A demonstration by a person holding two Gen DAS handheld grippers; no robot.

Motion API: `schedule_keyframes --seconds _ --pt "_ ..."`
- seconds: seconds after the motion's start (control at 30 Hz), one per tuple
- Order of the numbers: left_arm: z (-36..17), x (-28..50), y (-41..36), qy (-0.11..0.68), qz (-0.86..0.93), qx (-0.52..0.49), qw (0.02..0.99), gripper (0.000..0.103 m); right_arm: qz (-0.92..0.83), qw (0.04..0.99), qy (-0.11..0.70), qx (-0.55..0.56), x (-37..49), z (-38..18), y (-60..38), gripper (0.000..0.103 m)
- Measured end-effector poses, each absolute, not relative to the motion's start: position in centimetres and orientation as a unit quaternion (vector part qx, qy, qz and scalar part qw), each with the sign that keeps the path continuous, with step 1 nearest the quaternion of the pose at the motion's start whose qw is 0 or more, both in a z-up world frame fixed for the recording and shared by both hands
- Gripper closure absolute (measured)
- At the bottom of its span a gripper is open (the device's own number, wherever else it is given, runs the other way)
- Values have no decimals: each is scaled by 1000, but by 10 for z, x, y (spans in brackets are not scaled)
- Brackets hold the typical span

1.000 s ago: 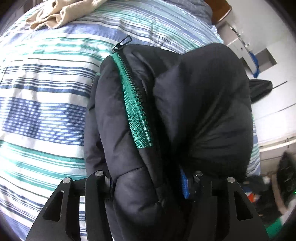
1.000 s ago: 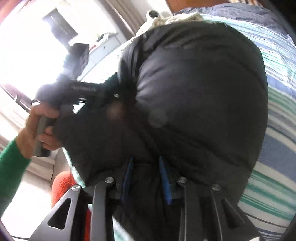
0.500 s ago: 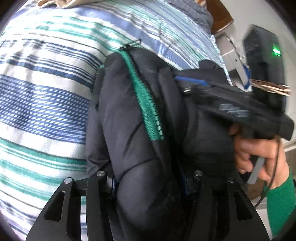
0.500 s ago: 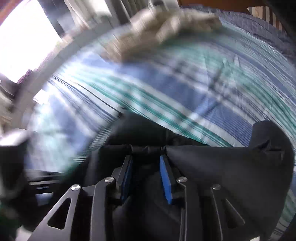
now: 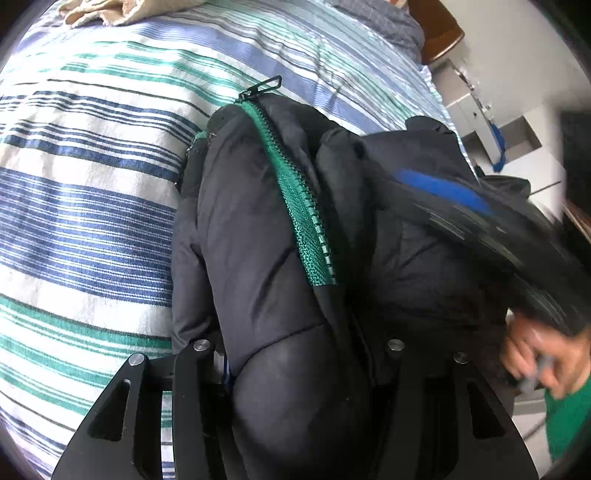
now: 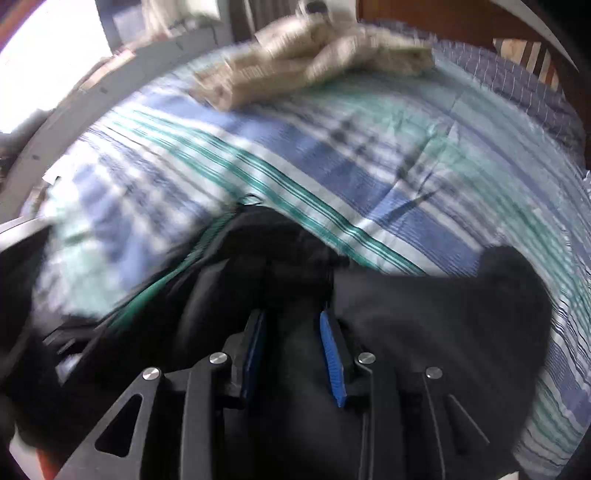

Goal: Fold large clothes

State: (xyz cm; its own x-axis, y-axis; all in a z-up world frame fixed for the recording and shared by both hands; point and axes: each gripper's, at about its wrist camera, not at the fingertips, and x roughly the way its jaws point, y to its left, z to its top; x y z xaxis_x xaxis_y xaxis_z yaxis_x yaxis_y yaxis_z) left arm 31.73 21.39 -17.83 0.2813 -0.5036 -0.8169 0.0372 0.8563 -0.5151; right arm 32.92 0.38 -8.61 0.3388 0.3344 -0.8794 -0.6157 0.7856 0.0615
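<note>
A black puffer jacket (image 5: 258,229) with a green zipper (image 5: 295,206) lies bunched on the striped bed (image 5: 92,192). My left gripper (image 5: 299,354) is shut on a thick fold of the jacket, whose padding bulges between its fingers. The right gripper (image 5: 443,192) crosses the left wrist view at the right, blurred, lying on the jacket. In the right wrist view my right gripper (image 6: 293,332) is shut on black jacket fabric (image 6: 424,332) between its blue pads (image 6: 330,350). The green zipper shows at the left there (image 6: 159,291).
A beige garment (image 6: 314,59) lies crumpled at the far side of the bed, also in the left wrist view (image 5: 107,11). A grey-blue pillow (image 6: 517,85) and wooden headboard (image 5: 439,33) are at the bed's head. White furniture (image 5: 480,114) stands beside the bed.
My right gripper has swung over the jacket toward the left gripper, carrying its fold of fabric across. The left gripper has kept its hold and barely moved.
</note>
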Motion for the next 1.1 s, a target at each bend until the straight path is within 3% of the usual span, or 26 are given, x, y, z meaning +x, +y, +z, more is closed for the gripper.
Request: schedule_keyframes --seconds 0.1,0.3,0.47,0.6,0.87,1.03,1.1 --pt "-180 322 218 572 -173 -206 775 50 335 802 474 -142 261 -60 -39 71" --pt "-178 311 221 570 -169 -202 778 50 322 821 449 -144 147 -62 -109 71" --pt "-177 303 207 568 -165 -190 783 46 280 811 506 -87 160 -121 -119 71" --pt "-177 302 198 563 -153 -174 793 43 266 824 491 -92 156 -150 -113 71" --pt "-165 294 188 547 -134 -157 812 41 245 854 456 -57 139 -137 -121 70" --pt "-124 263 197 511 -115 -124 843 33 234 859 452 -49 117 -111 -134 57" --pt "-108 248 203 494 -108 -121 854 23 225 870 435 -49 106 -99 -140 52"
